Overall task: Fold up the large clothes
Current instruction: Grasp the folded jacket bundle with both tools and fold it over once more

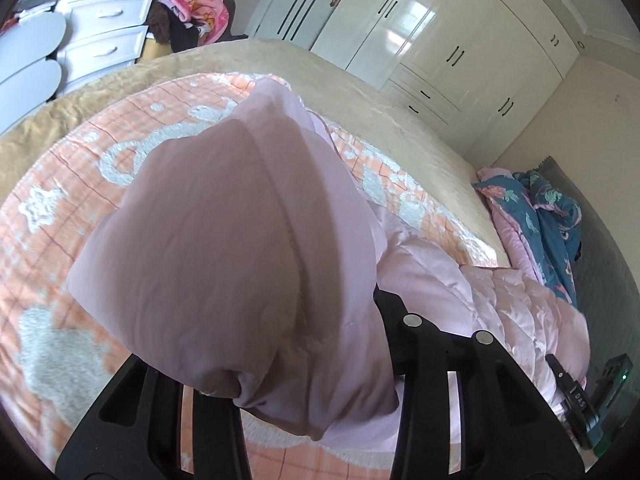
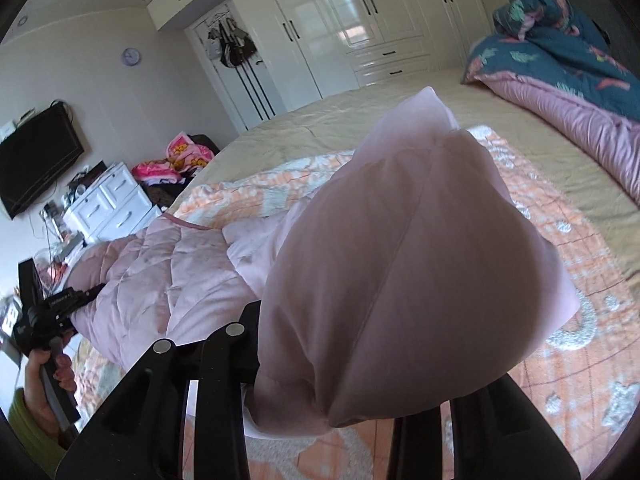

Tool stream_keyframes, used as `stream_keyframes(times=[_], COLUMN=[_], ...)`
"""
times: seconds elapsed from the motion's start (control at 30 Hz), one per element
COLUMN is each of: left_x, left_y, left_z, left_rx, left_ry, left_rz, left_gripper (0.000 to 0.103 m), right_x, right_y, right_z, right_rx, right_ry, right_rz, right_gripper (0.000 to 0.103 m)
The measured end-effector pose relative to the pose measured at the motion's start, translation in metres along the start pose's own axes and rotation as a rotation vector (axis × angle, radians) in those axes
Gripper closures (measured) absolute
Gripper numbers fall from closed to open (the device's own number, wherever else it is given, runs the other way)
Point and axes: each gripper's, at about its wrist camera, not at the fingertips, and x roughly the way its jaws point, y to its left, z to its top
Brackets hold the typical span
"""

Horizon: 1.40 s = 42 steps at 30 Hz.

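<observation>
A large pale pink quilted garment fills the left wrist view. My left gripper is shut on a bunched corner of it, lifted above the bed; its fingertips are hidden by cloth. In the right wrist view my right gripper is shut on another puffy corner of the same pink garment, also lifted. The rest of the garment drapes between them on the orange-and-white blanket. My left gripper also shows in the right wrist view, with the hand on it.
The orange blanket lies on a beige bedspread. A blue floral duvet with pink lining is heaped at the bed's head. White wardrobes, a white dresser, a wall TV and a clothes pile surround the bed.
</observation>
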Motion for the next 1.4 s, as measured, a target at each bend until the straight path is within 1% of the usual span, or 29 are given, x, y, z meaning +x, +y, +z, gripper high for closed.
stream_keyframes(times=[0.17, 0.37, 0.73, 0.9, 1.17, 1.4], left_x=[-0.018, -0.035, -0.064, -0.072, -0.074, -0.067], left_y=[0.005, 0.012, 0.024, 0.029, 0.037, 0.047], left_z=[-0.008, -0.023, -0.05, -0.062, -0.085, -0.101], left_rx=[0.01, 0.024, 0.048, 0.062, 0.106, 0.124], left_ry=[0.014, 0.031, 0.047, 0.056, 0.069, 0.086], left_rz=[-0.001, 0.003, 0.008, 0.012, 0.044, 0.063], left_gripper=[0.073, 0.073, 0.073, 0.073, 0.072, 0.07], right_x=[-0.02, -0.041, -0.068, -0.075, -0.078, -0.068], right_y=[0.011, 0.019, 0.026, 0.024, 0.017, 0.016], right_z=[-0.008, -0.027, -0.057, -0.071, -0.1, -0.118], right_rx=[-0.002, 0.013, 0.03, 0.048, 0.101, 0.087], right_ry=[0.011, 0.024, 0.043, 0.051, 0.079, 0.108], right_rz=[-0.009, -0.018, -0.027, -0.026, -0.04, -0.099], right_gripper=[0.071, 0.071, 0.071, 0.071, 0.07, 0.069])
